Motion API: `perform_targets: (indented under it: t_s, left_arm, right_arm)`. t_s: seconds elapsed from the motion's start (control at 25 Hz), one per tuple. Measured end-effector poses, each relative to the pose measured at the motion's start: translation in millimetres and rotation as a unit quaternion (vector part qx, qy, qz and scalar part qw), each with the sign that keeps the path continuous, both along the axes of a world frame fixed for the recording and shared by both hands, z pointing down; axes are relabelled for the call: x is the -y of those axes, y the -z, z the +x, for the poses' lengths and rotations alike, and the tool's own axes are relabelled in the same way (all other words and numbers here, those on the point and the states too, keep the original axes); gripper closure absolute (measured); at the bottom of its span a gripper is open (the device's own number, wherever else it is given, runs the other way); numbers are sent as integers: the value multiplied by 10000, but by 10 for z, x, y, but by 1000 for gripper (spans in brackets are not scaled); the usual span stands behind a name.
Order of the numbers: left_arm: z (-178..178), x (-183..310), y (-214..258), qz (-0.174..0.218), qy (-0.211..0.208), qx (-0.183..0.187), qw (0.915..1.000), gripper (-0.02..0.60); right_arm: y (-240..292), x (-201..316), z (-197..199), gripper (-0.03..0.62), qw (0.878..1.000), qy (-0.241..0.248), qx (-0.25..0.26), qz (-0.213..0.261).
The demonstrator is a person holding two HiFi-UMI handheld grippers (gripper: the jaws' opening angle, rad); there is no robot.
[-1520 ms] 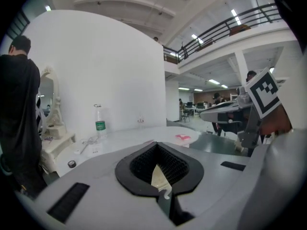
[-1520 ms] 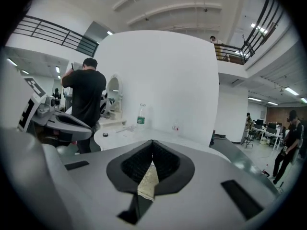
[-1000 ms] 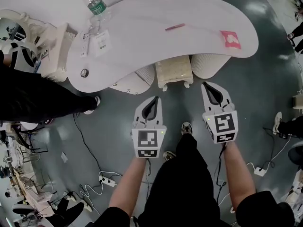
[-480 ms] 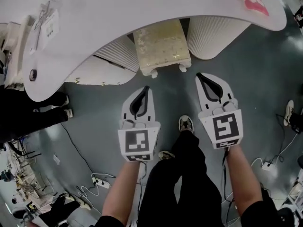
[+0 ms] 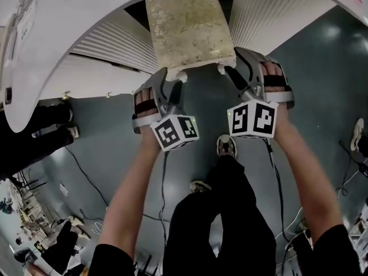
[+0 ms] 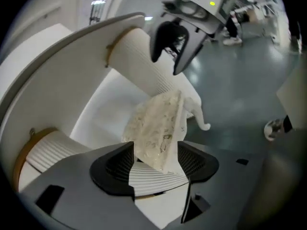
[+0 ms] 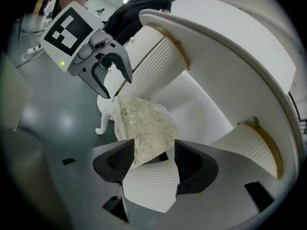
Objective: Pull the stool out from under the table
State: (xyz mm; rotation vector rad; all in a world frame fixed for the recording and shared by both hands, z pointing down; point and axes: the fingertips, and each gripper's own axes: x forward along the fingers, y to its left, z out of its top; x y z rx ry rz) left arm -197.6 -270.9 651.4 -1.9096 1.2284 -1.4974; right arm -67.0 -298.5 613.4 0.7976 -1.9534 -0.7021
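Note:
The stool [image 5: 187, 25] has a cream patterned cushion and short white legs [image 6: 199, 119]. It stands under the white table [image 5: 52, 56], between two ribbed pedestals [image 5: 115, 45]. My left gripper [image 5: 168, 76] is at the stool's front left corner. Its jaws are opening, with the cushion corner [image 6: 156, 128] between the pads. My right gripper [image 5: 238, 62] is at the front right corner, jaws also opening, cushion corner [image 7: 144, 128] between them. Each gripper shows in the other's view: the right gripper [image 6: 175, 42], the left gripper [image 7: 110, 75].
The second ribbed pedestal [image 5: 276, 16] stands right of the stool. My own shoes [image 5: 227, 147] are on the grey floor behind the grippers. Someone in black [image 5: 29, 140] stands at the left, with cables [image 5: 86, 177] on the floor nearby.
Both grippers have moved forward from the open floor to the stool's front corners and turned on their sides. The head has come closer to the table.

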Motion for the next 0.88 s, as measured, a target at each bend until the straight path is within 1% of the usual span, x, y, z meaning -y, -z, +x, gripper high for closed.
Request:
perform_targets:
  t_s: [0.04,0.08,0.16,0.24,0.32,0.44,0.52,0.56,0.64,0.72,0.8,0.88]
  left_arm:
    - [15,53,-73,54,-143,252,9996,291]
    - [25,111,-128,111,-235,426,9988,284]
    - [24,220,-237,144,-297,619,9975,281]
    - [16,306,-361,88,-343,778,9963,267]
    - [12,374,-469,55,-432,1009,9939,245]
    - [-43,550,-553,120,-405,1260,9911,241]
    - [-84,654,-605,65,-363,1341,9903,246]
    - [-89,650,-627,15,-396,1370,9898,276]
    - [-83,599,-651,-3,-486,1391,9891,276]
    - [-76,586,-661,27,-467,1402,9890,285]
    - [-72,583,-680,1,-360,1456,9887,292]
    - [-69,589,-691,-45,-276,1504,9882,299]
  right_arm:
    - [-127,45,-58,368,9994,195,-279,96]
    - [-253,82,-114,357,9974,392,-572,180]
    - [-478,129,-204,337,9896,766,-1166,339]
    - [-662,157,-266,321,9806,1011,-1613,462]
    - [-791,202,-312,310,9745,1081,-1863,624]
    - [-903,335,-276,307,9647,1072,-2247,855]
    - [-913,355,-282,307,9623,1171,-2257,969]
    - [-922,322,-285,309,9612,1230,-2239,1040]
    - [-930,265,-262,312,9601,1260,-2200,1182]
    - [-912,274,-238,310,9638,1159,-2065,1225]
    - [-918,269,-242,310,9703,1017,-1905,1091]
    - [-938,226,-269,310,9740,948,-1829,942]
